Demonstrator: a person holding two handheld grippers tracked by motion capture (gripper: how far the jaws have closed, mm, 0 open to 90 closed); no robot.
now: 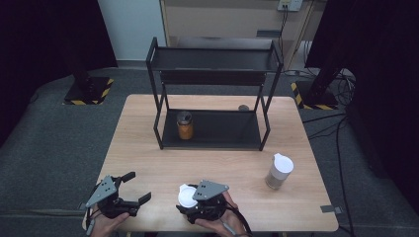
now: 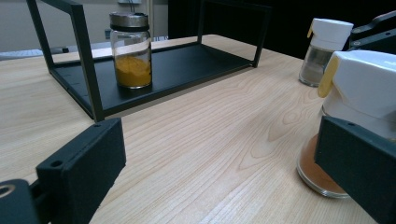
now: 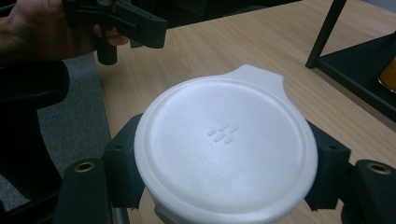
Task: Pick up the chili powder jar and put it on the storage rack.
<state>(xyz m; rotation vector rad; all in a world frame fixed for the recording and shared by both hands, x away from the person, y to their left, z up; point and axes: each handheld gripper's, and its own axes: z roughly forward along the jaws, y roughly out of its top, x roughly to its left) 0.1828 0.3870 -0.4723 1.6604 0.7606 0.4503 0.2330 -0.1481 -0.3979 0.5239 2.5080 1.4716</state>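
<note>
Pale wooden worktop: right gripper clamped around white-lidded spice jar, probably for shelving on black metal rack; left gripper released, idle nearby.

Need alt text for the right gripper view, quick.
The right gripper is shut on a white-lidded jar, seen from above its round lid. Beyond it lie the wooden table, the left gripper in a hand, and a black rack's corner.
</note>
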